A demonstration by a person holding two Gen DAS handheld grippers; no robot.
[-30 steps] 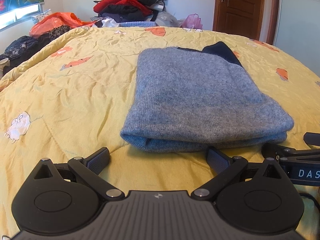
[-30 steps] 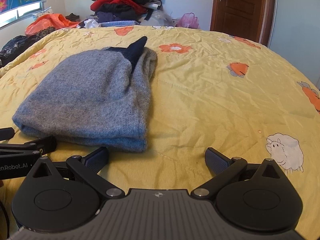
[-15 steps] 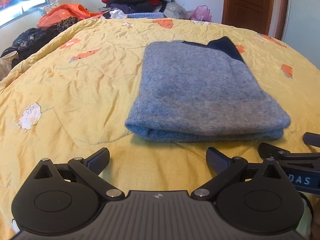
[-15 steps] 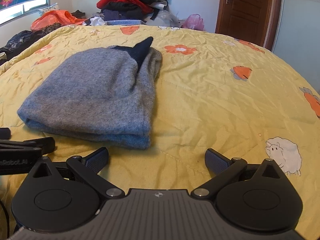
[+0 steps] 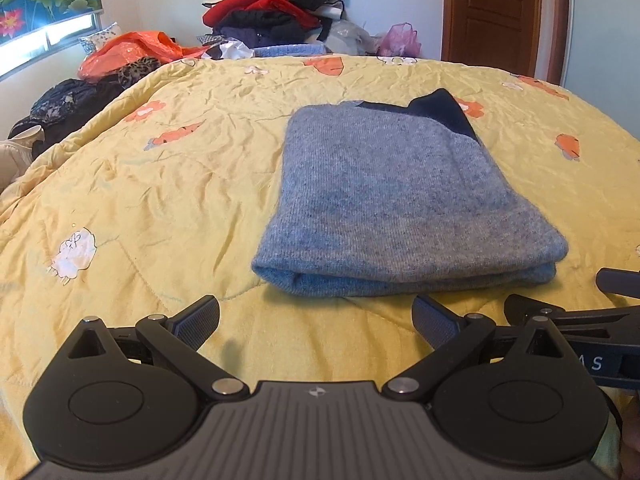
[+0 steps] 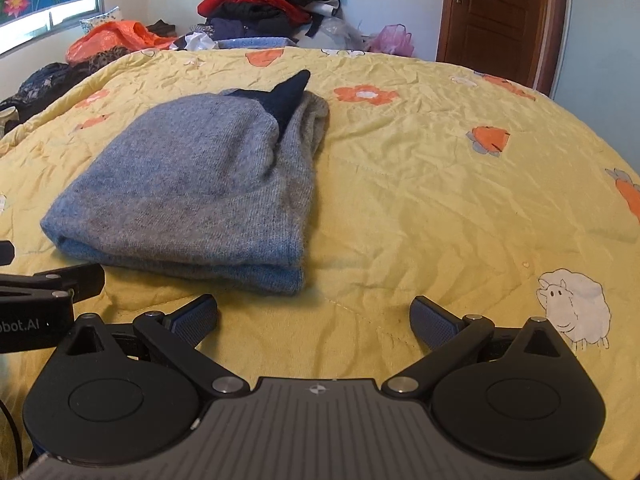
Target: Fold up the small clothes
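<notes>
A folded grey-blue knit garment (image 5: pixel 400 200) with a dark navy part at its far end lies on the yellow quilt (image 5: pixel 160 208). It also shows in the right wrist view (image 6: pixel 192 196), left of centre. My left gripper (image 5: pixel 316 320) is open and empty, a short way in front of the garment's near edge. My right gripper (image 6: pixel 314 318) is open and empty, in front of the garment's near right corner. Each gripper shows at the edge of the other's view.
A pile of red, black and dark clothes (image 5: pixel 276 12) stands beyond the bed's far edge, with an orange bag (image 5: pixel 132 50) and dark clothes (image 5: pixel 68 104) at the left. A brown door (image 5: pixel 492 16) is at the back right.
Both grippers have drawn back and risen slightly from the garment, so it looks farther away. Both stay open. The garment has not moved.
</notes>
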